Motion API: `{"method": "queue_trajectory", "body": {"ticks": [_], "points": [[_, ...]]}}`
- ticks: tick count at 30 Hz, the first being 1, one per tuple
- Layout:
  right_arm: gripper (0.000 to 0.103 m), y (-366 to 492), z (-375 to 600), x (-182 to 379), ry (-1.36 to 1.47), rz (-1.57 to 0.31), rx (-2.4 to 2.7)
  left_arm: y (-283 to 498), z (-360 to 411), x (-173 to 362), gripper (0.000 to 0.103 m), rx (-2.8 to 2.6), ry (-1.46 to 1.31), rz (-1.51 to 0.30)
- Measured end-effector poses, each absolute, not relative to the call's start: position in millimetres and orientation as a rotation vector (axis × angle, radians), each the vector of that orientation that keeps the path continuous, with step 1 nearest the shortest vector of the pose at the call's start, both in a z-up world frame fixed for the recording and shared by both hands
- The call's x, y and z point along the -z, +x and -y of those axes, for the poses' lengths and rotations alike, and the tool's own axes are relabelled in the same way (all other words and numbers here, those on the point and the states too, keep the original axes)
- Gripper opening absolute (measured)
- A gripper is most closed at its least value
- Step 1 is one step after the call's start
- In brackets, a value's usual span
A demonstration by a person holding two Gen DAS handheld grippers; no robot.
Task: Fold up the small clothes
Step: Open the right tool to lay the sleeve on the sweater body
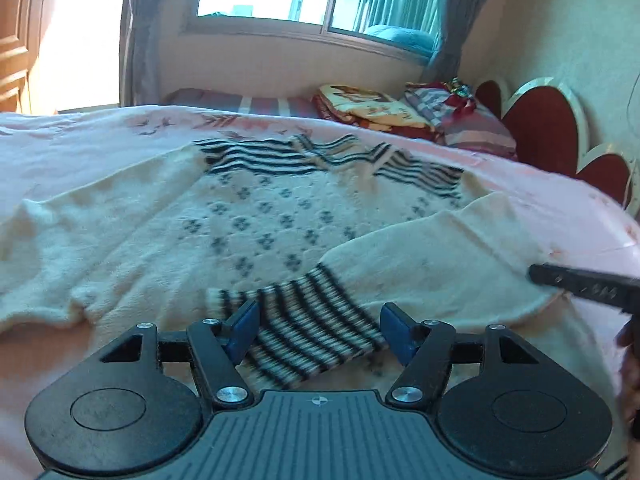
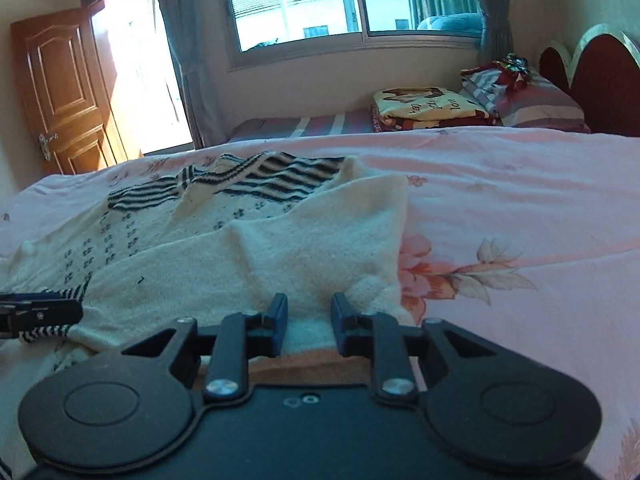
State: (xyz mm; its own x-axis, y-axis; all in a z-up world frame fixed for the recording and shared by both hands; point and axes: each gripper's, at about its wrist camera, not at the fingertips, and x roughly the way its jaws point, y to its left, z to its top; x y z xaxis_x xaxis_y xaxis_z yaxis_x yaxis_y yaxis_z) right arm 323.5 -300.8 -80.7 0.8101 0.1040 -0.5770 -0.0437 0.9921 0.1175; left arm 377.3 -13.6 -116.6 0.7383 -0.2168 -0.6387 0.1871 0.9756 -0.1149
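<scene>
A cream knit sweater with dark flower dots and black-striped collar lies spread on the pink bedsheet. Its right sleeve is folded across the body, and the striped cuff lies between the blue pads of my left gripper, which is open over it. My right gripper is open, its pads either side of the cream sleeve fold at the sweater's right edge. The right gripper's finger also shows in the left wrist view, and the left gripper's in the right wrist view.
Folded blankets and a striped pillow lie at the bed's far side by the red headboard. A window with grey curtains is behind. A wooden door stands open at left. Pink floral sheet spreads right of the sweater.
</scene>
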Motion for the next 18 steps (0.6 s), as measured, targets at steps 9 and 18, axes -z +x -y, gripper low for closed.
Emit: {"method": "queue_trajectory", "body": {"ticks": [9,18], "points": [[0.031,306.7,269.4,71.6,0.262,-0.6,-0.223,367.9,-81.1,114.6,0.066,0.214,-0.379,-0.727],[0.033,298.6,266.3,68.1,0.281,-0.597,-0.023,406.8,-45.9,124.2,0.003,0.351,-0.316,-0.816]]}}
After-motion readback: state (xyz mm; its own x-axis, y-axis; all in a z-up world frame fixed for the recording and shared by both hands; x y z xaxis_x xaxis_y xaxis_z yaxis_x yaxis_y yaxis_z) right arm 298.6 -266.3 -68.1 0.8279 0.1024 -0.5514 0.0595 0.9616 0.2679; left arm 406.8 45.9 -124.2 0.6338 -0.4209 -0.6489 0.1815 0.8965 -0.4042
